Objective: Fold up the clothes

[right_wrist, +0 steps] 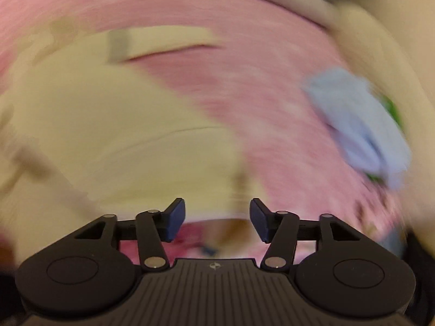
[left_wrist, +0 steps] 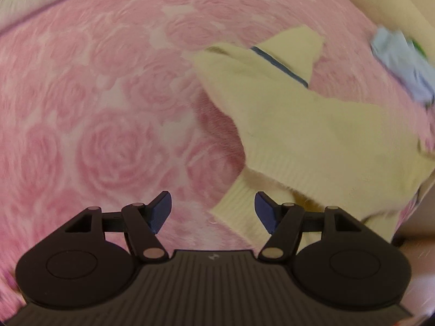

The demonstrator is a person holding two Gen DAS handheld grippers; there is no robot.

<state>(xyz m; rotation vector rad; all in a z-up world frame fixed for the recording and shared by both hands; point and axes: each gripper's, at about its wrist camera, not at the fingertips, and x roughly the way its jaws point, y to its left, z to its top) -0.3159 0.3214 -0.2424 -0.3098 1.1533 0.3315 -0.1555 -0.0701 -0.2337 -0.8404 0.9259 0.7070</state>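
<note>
A pale yellow knitted sweater (left_wrist: 299,114) with a dark blue stripe lies spread on a pink rose-patterned bed cover (left_wrist: 108,103). Its ribbed cuff or hem (left_wrist: 239,212) reaches down between the fingers of my left gripper (left_wrist: 213,212), which is open; the right blue pad (left_wrist: 265,213) is at the ribbed edge. The right wrist view is heavily blurred. There the yellow sweater (right_wrist: 117,135) fills the left half, and my right gripper (right_wrist: 217,218) is open just above its near edge, nothing between the pads.
A crumpled light blue garment (left_wrist: 402,65) with a bit of green lies at the right on the bed cover; in the right wrist view that blue garment (right_wrist: 361,125) is right of the sweater. The pink cover (right_wrist: 258,87) runs out to a cream edge at the back.
</note>
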